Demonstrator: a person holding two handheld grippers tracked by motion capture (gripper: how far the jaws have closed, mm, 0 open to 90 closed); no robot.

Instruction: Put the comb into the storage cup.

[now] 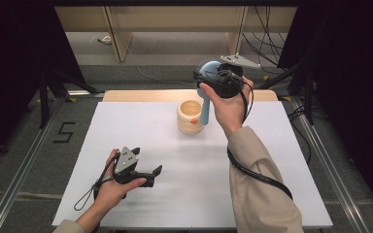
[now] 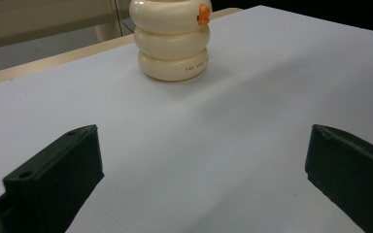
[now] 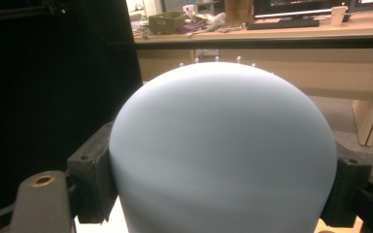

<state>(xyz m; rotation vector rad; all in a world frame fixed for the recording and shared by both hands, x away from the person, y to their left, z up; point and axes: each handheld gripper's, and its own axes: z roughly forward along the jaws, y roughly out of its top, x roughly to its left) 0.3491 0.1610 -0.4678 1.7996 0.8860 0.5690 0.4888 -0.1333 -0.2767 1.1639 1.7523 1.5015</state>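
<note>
At the left of the high view, the left gripper lies low over the near part of the white tabletop, held in the person's left hand, with a grey three-cornered plate on top and a cable looping off toward the table edge. Its jaws stand wide apart with nothing between them; in the left gripper view they frame bare tabletop, and the cream ribbed cup stands well beyond them, an orange knob near its rim.

Toward the middle of the high view, that cup stands upright on the far half of the tabletop.

Just right of it, the blue brush is lifted above the tabletop, its handle hanging down beside the cup; whether the handle touches the cup cannot be told. The right gripper, in the person's right hand, has its jaws pressed against both sides of the brush's rounded head.
</note>
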